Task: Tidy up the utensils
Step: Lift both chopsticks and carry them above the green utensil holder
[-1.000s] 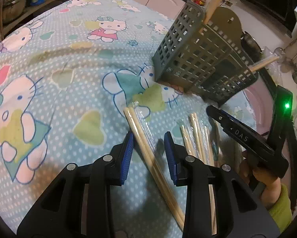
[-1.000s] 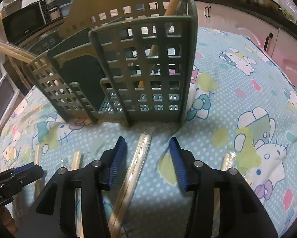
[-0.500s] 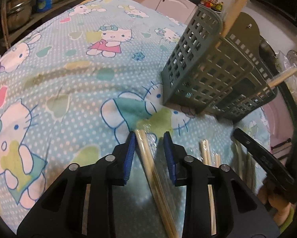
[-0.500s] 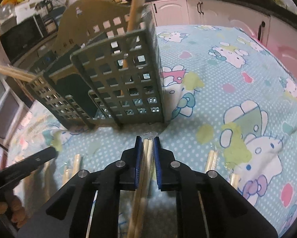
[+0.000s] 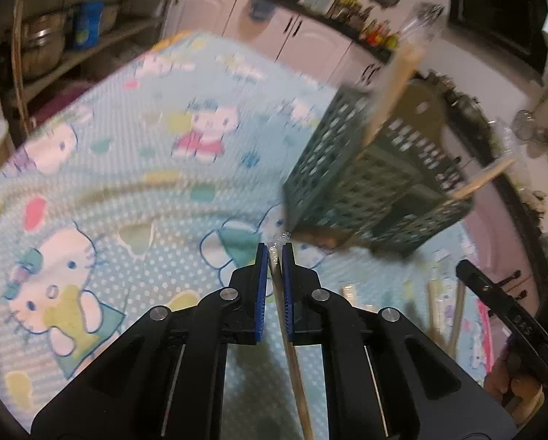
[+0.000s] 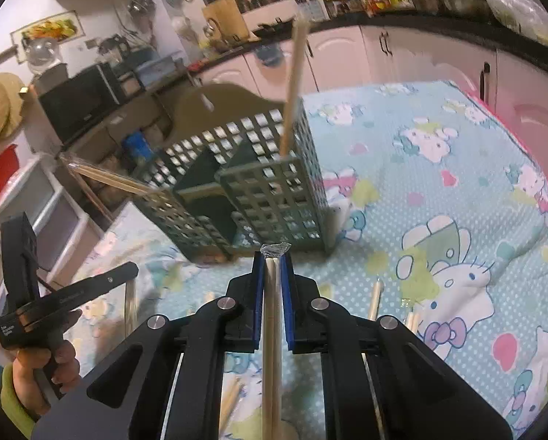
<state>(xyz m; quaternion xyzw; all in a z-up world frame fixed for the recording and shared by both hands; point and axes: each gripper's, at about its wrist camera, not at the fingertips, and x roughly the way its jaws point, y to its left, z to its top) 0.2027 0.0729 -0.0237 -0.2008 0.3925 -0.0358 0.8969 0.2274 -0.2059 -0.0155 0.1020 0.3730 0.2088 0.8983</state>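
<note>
A wrapped chopstick pair is pinched in the left gripper, another wrapped pair in the right gripper; both should be kept steady and tipped into the green basket mid-frame.

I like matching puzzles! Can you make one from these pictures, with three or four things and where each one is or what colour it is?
Things:
1. left gripper
2. green basket
3. tablecloth
4. loose chopsticks

Descriptions:
A. lying on the cloth
B. shut on a wrapped chopstick pair
C. blue with cartoon cats
D. standing, chopsticks poking out

Pairs: 1-B, 2-D, 3-C, 4-A
</note>
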